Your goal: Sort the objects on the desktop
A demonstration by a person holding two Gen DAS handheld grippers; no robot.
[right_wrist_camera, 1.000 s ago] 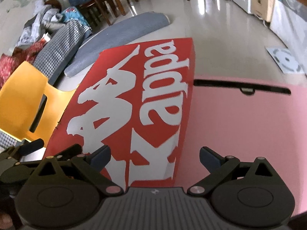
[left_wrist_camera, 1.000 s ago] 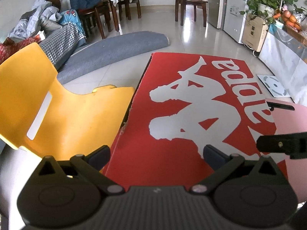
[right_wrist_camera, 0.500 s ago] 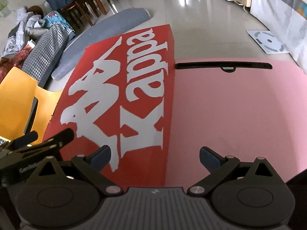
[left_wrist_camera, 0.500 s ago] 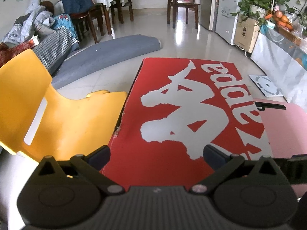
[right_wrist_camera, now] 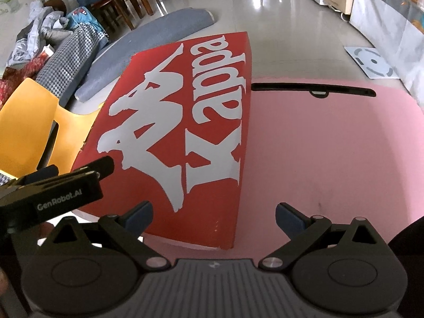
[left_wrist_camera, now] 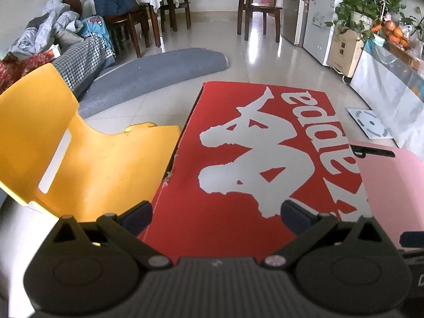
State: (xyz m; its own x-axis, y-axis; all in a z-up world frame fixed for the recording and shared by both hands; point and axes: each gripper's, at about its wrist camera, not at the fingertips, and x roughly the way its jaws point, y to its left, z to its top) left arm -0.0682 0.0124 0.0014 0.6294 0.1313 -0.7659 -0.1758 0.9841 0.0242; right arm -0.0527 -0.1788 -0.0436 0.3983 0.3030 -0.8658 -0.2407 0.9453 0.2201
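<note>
Over the last second both cameras pull back and rise a little from the red Kappa shoebox (left_wrist_camera: 259,172): more of its lid and of the room beyond comes into view, and in the right wrist view the near edge of the box, cut off before, now shows whole ahead of the right gripper (right_wrist_camera: 213,213). The left gripper (left_wrist_camera: 216,212) hangs above the near end of the lid, fingers spread wide with nothing between them; the right gripper is equally wide and empty, with the box ahead to its left and the bare pink worktop (right_wrist_camera: 331,145) ahead to its right. The left gripper's body also enters the right wrist view, low at its left, so the two now sit close side by side. The box lies closed on the worktop, a yellow plastic chair (left_wrist_camera: 79,164) just beyond its left edge. No loose items show on the pink surface, so the retreat probably marks a pause between steps, or a finished sort, rather than a grasp.
</note>
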